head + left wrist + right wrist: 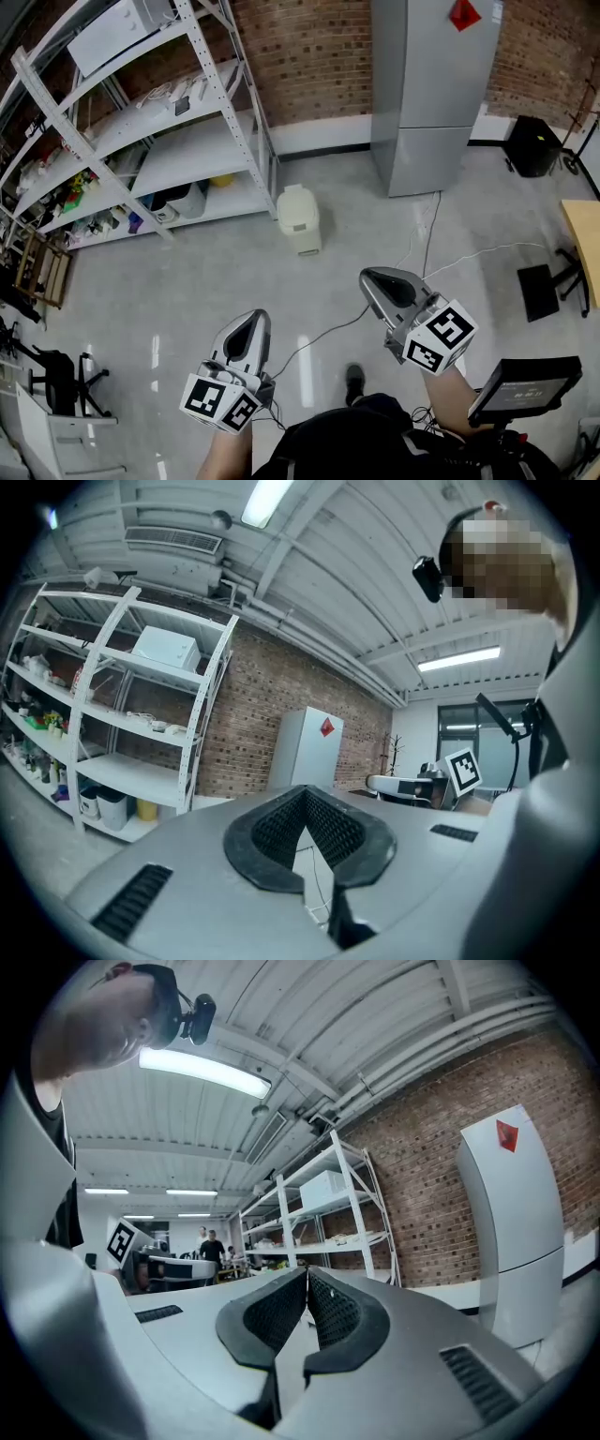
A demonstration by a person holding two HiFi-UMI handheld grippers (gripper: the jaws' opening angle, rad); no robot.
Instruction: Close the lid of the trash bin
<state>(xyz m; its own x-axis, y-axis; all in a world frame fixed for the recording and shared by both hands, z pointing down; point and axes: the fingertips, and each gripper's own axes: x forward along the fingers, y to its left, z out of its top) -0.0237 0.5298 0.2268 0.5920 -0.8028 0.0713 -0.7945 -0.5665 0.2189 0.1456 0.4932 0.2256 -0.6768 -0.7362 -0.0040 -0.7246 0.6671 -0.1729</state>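
The trash bin (300,221) is small and cream-coloured and stands on the grey floor by the end of the white shelf rack, in the head view. Its pale lid (296,201) sits at its top; at this distance I cannot tell if it is fully down. Both grippers are held low near my body, well short of the bin. My left gripper (251,323) (305,796) is shut with nothing between its jaws. My right gripper (377,280) (307,1275) is also shut and empty. Neither gripper view shows the bin.
A white shelf rack (159,141) loaded with items fills the left. A tall grey cabinet (427,94) stands against the brick wall right of the bin. Cables (427,253) trail over the floor. A wooden table (586,234), black stool (539,286) and screen (525,384) are at right.
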